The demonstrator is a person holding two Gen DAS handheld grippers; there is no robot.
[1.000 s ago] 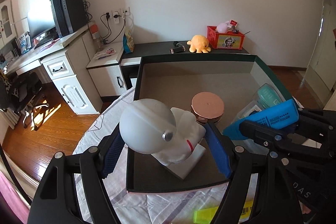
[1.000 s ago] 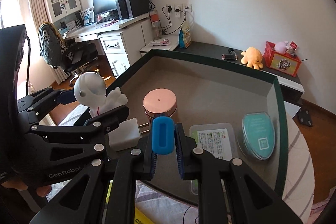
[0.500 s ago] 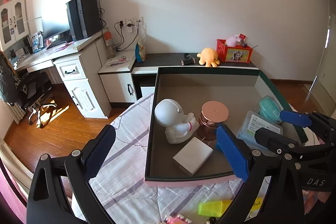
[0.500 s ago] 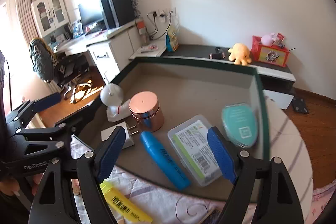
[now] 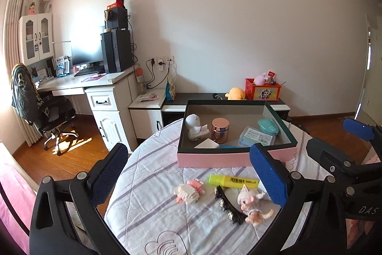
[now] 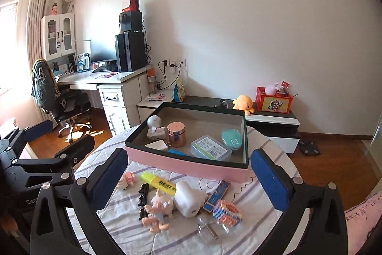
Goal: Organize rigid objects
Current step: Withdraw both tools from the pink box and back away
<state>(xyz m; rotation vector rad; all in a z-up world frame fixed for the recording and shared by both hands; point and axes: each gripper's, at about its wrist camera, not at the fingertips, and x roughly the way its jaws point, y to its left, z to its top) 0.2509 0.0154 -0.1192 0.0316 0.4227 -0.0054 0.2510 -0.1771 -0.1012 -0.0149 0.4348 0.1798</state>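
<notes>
A pink-sided box (image 5: pixel 214 159) (image 6: pixel 191 166) sits on the round table. Inside it stand a white astronaut figure (image 5: pixel 195 128) (image 6: pixel 155 127), a copper jar (image 5: pixel 220 130) (image 6: pixel 176 133), a white charger (image 5: pixel 207 144), a blue marker (image 6: pixel 177 151), a clear case (image 5: pixel 256 139) (image 6: pixel 210 147) and a teal case (image 5: pixel 268 126). On the cloth in front lie a yellow highlighter (image 5: pixel 234 181) (image 6: pixel 158 183), a black hair clip (image 5: pixel 228 206), a small doll (image 5: pixel 250 203) (image 6: pixel 158 209), brick toys (image 5: pixel 189 190) and a white object (image 6: pixel 188 198). My left gripper (image 5: pixel 188 185) and right gripper (image 6: pixel 188 178) are open, empty, above these items.
The round table carries a striped cloth (image 5: pixel 148 207). A desk (image 5: pixel 95 85) with a chair (image 5: pixel 35 106) stands to the left. A low cabinet (image 6: pixel 269 118) with an orange plush (image 6: pixel 243 103) and a red box stands behind. Wooden floor surrounds the table.
The left gripper let go of the astronaut and the right let go of the blue marker in the box. Both opened and pulled back and up from the box.
</notes>
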